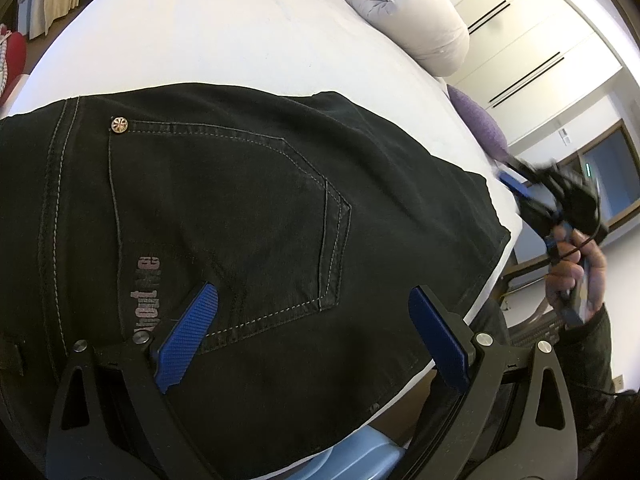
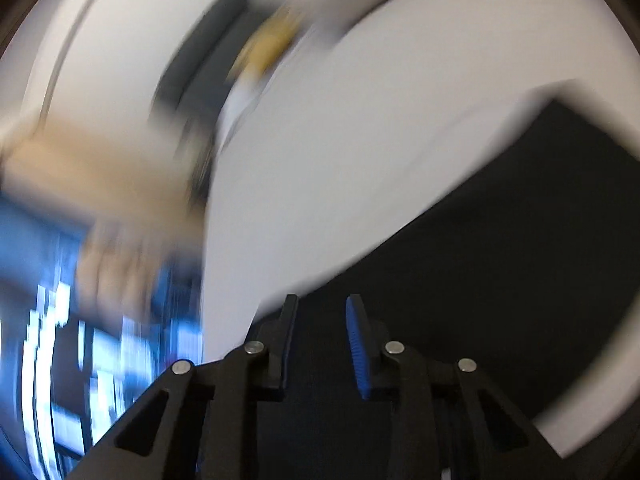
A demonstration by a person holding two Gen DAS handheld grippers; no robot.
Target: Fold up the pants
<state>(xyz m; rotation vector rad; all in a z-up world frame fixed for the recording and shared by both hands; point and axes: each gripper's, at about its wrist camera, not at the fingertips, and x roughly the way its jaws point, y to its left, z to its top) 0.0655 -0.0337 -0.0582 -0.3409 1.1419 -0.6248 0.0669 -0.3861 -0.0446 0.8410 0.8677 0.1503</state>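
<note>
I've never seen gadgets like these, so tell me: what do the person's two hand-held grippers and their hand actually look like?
The left gripper has black angular arms with triangular cut-outs, silver rivets, and blue ribbed finger pads. The right gripper has the same black frame, rivets and blue pad. From the left wrist view, a bare right hand holds its blue-and-black handle, with a thin black cable and a dark sleeve.

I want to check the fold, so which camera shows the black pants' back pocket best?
The left wrist view: the back pocket on the black pants is sharp, with stitching and rivet visible. The right wrist view is motion-blurred and shows only plain dark fabric, no pocket.
</note>
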